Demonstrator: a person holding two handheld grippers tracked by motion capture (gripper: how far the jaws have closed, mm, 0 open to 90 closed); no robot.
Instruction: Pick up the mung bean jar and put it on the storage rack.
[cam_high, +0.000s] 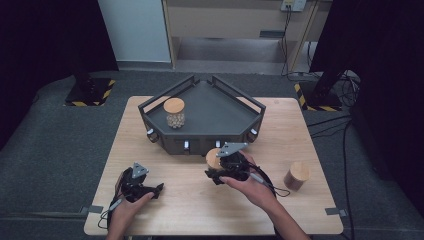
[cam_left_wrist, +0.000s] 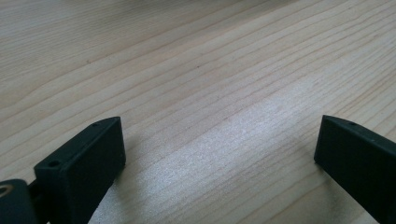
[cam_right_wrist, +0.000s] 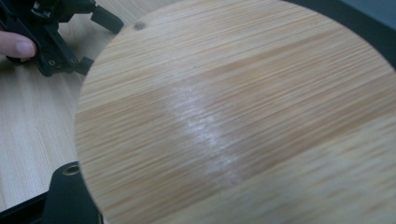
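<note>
Jar (cam_high: 213, 158) stands upright, lid up, in right gripper (cam_high: 223, 175); left gripper (cam_high: 150, 190) gapes empty.

Three jars (cam_high: 174, 113) (cam_high: 213, 158) (cam_high: 297, 175); one tray (cam_high: 220, 107) (black)

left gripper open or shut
Open: in its own view, the left gripper has both black jaws set wide apart over the bare table, nothing between them.

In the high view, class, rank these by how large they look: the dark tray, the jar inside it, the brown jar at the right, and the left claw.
1. Dark tray, clearly largest.
2. Left claw.
3. Jar in the tray and brown jar: they look alike, so unranked.
</note>
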